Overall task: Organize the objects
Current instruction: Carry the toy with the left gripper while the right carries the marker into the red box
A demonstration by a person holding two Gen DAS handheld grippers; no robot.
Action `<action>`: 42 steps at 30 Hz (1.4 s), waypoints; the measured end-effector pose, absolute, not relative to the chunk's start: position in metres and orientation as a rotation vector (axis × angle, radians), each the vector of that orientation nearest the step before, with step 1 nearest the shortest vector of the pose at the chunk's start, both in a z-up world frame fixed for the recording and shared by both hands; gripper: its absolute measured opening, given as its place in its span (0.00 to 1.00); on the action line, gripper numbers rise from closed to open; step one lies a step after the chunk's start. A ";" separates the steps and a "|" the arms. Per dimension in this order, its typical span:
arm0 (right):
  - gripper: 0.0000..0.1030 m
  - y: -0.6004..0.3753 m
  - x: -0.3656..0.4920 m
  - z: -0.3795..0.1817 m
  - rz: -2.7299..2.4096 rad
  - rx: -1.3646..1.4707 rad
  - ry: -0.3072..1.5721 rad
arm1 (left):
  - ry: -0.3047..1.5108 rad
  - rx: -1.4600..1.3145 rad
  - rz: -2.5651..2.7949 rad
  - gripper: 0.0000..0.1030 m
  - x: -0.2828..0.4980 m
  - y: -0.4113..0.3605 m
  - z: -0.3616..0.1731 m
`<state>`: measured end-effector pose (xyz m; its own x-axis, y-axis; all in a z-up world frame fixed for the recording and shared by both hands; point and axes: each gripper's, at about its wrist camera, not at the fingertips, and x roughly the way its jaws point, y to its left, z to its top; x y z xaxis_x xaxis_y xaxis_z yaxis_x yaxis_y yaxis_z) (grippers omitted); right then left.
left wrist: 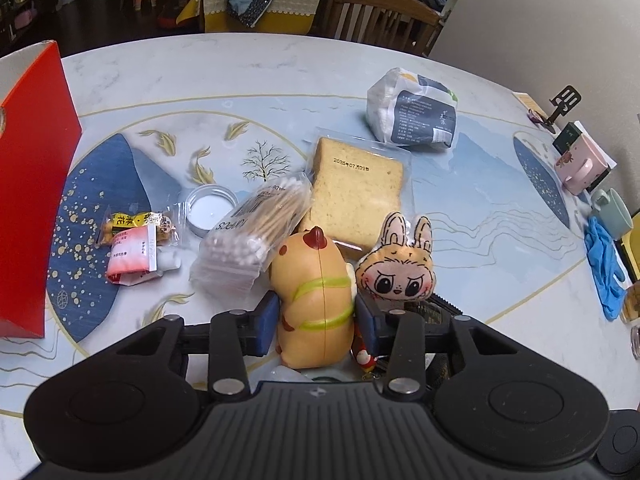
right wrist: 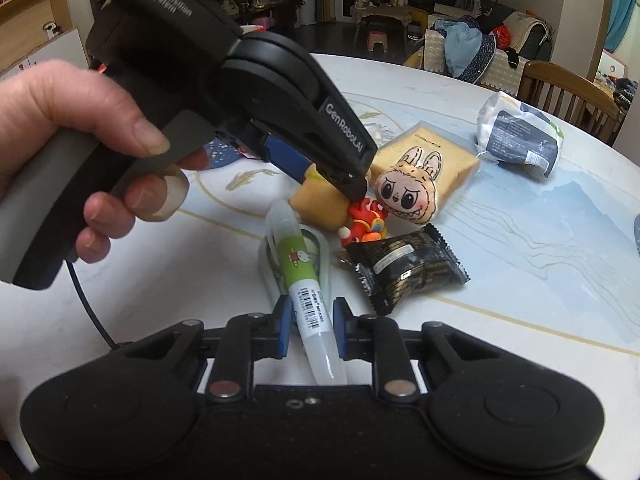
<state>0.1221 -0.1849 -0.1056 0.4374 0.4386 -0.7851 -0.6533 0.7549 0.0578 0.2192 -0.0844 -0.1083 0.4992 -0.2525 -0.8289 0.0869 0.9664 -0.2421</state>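
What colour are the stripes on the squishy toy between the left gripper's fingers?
Yellow-green stripes on the tan squishy toy, clearest in the left wrist view.

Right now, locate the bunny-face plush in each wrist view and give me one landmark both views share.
Left wrist view: the bunny-face plush sits low and right of centre, beside the yellow squishy toy held between the left gripper fingers.
Right wrist view: the plush is centre-right, leaning on the wrapped bread slice.
Shared landmark: the bread slice, just behind the plush in both.
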 end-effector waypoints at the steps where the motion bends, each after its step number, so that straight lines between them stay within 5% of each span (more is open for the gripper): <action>1: 0.20 -0.186 0.120 -0.104 0.690 -0.266 0.884 | 1.027 -0.183 -0.209 0.37 0.217 -0.083 -0.107; 28: 0.16 -0.210 0.113 -0.048 0.626 -0.092 0.837 | 0.970 -0.379 -0.273 0.35 0.126 0.000 -0.058; 42: 0.16 -0.140 0.121 0.006 0.737 -0.104 0.734 | 0.896 -0.337 -0.197 0.35 0.109 0.084 -0.012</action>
<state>0.1206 -0.1402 0.0058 0.5065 0.5750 -0.6425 -0.6445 0.7475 0.1610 0.1091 0.0837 -0.0121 0.6118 -0.3060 -0.7295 0.0277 0.9299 -0.3669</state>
